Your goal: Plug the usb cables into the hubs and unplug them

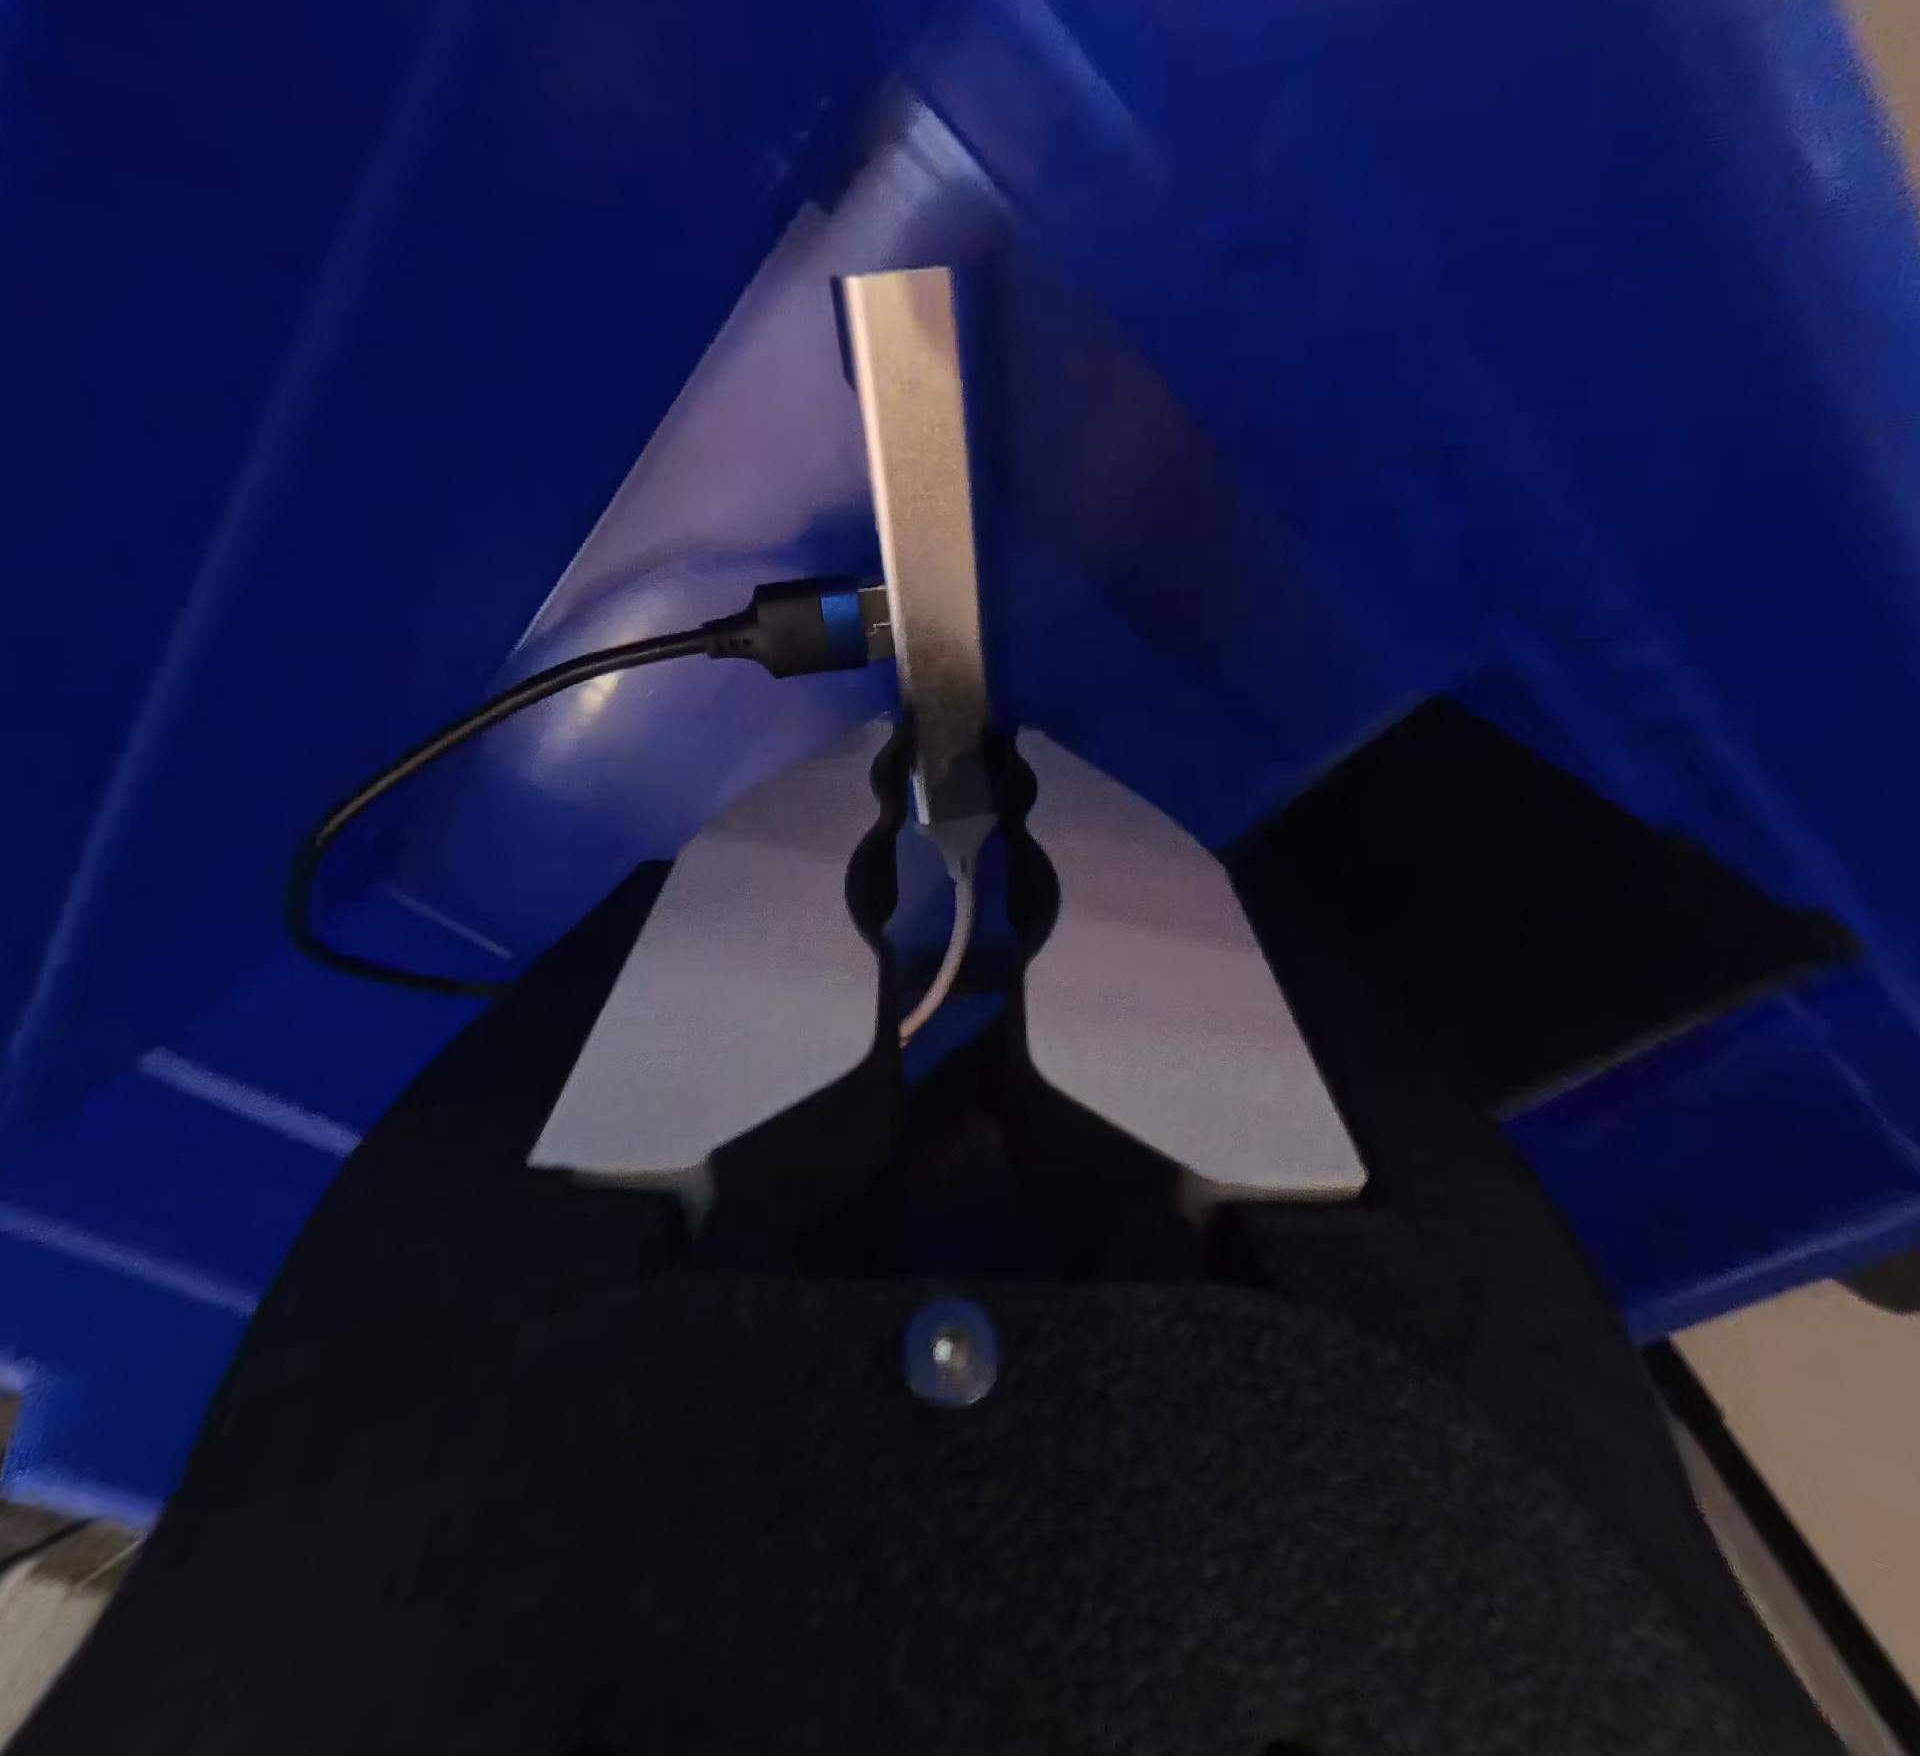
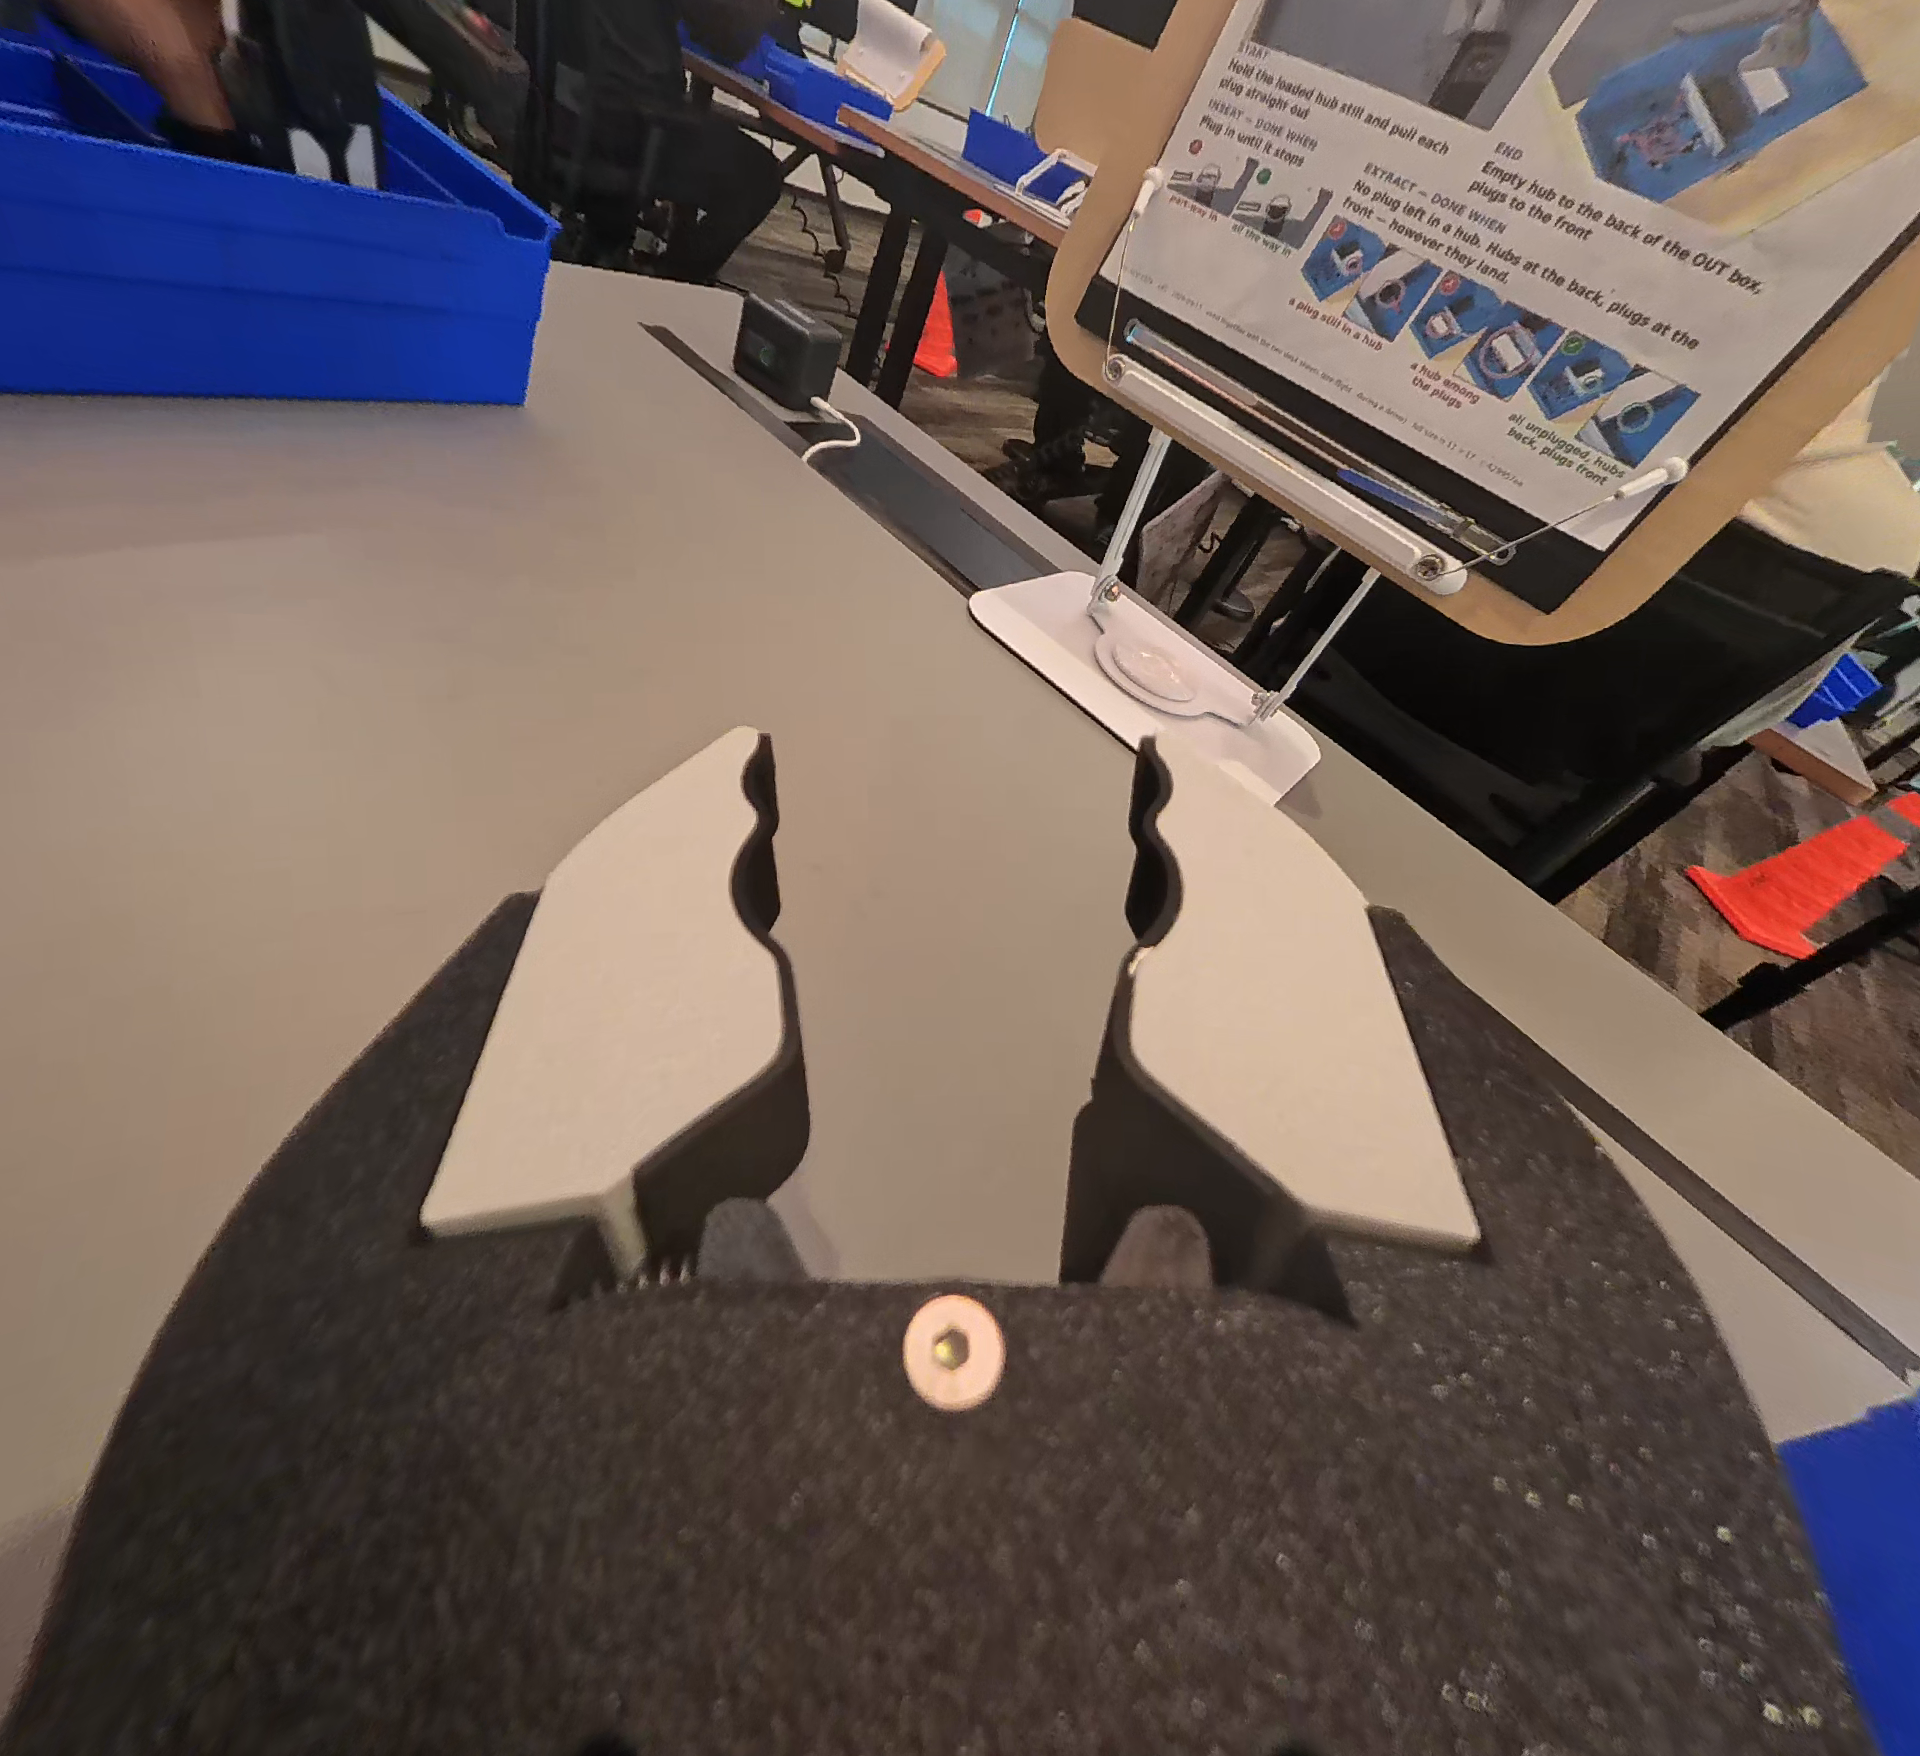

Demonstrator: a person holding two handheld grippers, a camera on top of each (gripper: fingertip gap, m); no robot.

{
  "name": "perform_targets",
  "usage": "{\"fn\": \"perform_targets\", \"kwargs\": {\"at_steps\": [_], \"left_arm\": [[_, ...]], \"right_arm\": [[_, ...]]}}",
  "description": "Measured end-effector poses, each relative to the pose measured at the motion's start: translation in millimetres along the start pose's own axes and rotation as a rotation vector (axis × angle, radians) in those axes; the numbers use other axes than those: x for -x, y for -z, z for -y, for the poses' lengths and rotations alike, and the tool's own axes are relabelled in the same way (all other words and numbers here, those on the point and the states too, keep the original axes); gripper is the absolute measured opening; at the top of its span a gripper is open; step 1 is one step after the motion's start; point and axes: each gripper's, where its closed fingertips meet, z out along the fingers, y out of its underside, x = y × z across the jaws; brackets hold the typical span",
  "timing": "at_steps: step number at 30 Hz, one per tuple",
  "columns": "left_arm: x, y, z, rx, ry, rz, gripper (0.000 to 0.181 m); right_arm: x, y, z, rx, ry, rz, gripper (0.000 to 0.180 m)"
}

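The left tongs (image 1: 951,771) hold the near end of a silver hub (image 1: 914,501) inside a blue bin (image 1: 416,356). A black cable (image 1: 499,698) is plugged into the hub's left side. The right tongs (image 2: 954,771) are wide and hold nothing above the grey tabletop (image 2: 416,615).

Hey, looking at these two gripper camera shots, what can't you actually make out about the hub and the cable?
- Left wrist view: the silver hub shows edge-on, so its other ports are hidden.
- Left wrist view: the black cable runs behind the left gripper; its far end is hidden.
- Right wrist view: the left gripper and blue bin walls hide the hub.
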Motion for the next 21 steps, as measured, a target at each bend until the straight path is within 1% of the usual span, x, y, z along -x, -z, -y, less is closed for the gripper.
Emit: {"fn": "perform_targets", "kwargs": {"at_steps": [4,7,10,14,17,19,21], "left_arm": [[8,43,-3,-0.143,0.08,0.033,0.015],[6,88,-2,-0.276,0.127,0.063,0.015],[-9,137,2,-0.417,0.146,0.083,0.015],[-49,202,19,-0.605,0.117,0.083,0.015],[-89,246,39,-0.73,0.067,0.056,0.015],[-120,270,55,-0.804,0.017,0.036,0.015],[-151,285,74,-0.856,-0.044,0.019,0.015]], "right_arm": [[0,13,5,-0.019,-0.004,0.001,0.064],[2,26,9,-0.047,-0.011,0.003,0.064],[4,41,13,-0.072,-0.036,0.014,0.064],[9,59,19,-0.123,-0.079,0.043,0.063],[11,72,28,-0.152,-0.091,0.059,0.063],[11,81,37,-0.177,-0.089,0.063,0.063],[12,90,46,-0.199,-0.095,0.073,0.062]]}}
